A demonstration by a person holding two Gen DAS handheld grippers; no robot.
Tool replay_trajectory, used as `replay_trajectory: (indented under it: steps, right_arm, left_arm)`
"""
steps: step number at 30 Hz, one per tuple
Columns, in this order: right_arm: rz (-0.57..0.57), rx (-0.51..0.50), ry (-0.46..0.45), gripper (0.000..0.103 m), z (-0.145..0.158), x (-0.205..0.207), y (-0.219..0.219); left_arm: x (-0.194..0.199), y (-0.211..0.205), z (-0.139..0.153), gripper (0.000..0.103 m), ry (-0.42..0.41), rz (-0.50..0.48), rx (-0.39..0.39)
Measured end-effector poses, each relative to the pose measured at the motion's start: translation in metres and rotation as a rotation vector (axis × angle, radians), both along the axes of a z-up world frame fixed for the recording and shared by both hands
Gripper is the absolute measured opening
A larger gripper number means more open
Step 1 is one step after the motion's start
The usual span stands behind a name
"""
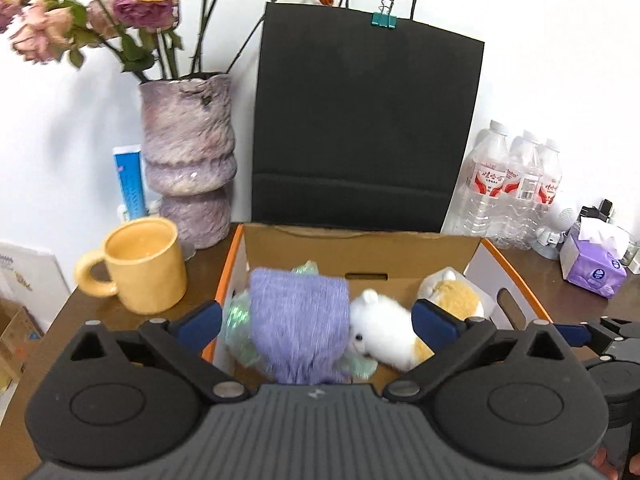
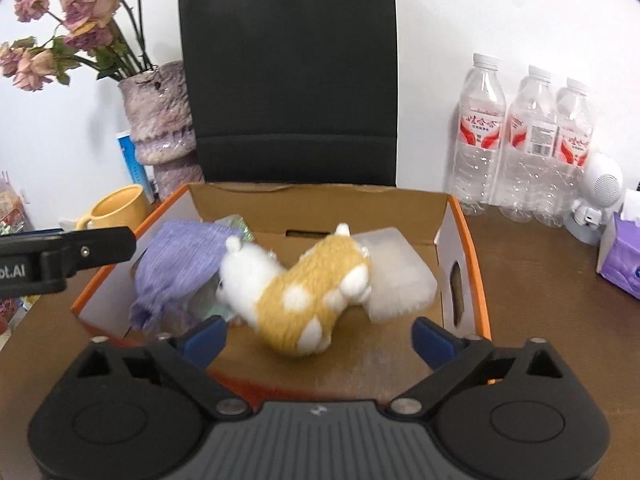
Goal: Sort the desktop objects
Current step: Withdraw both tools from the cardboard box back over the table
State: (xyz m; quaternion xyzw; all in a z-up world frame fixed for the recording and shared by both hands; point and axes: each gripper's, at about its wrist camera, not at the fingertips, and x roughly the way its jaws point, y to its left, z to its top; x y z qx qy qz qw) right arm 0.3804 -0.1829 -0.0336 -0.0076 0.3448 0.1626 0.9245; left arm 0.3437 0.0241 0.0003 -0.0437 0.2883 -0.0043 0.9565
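Observation:
An open cardboard box with orange edges holds a purple knitted cloth, a white and tan plush toy, a greenish wrapped item and a pale translucent block. My left gripper is open above the box, its jaws wide either side of the cloth, which looks blurred. My right gripper is open and empty at the box's near edge, just in front of the plush toy. The left gripper's finger shows in the right wrist view.
A yellow mug stands left of the box, a purple vase with dried flowers behind it. A black paper bag stands behind the box. Three water bottles, a white speaker and a purple tissue pack are at right.

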Motion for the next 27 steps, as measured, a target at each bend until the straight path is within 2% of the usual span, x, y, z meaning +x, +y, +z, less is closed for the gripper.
replay_trajectory:
  steps: [3,13,20,27]
  right_arm:
    - [0.007,-0.023,-0.03,0.103,0.008,-0.024,-0.002]
    - [0.03,-0.038,-0.104,0.103,0.035,-0.114,-0.008]
    - [0.049,-0.024,-0.134,0.103,0.039,-0.166,-0.009]
    - [0.048,-0.002,-0.143,0.103,0.038,-0.199,-0.013]
  left_arm:
    - [-0.018,0.003,0.001,0.103,0.012,0.011,-0.028]
    - [-0.094,-0.002,0.017,0.103,-0.043,-0.017,-0.069]
    - [-0.146,-0.007,0.024,0.103,-0.079,-0.044,-0.089]
    - [-0.183,-0.005,0.021,0.103,-0.089,-0.049,-0.108]
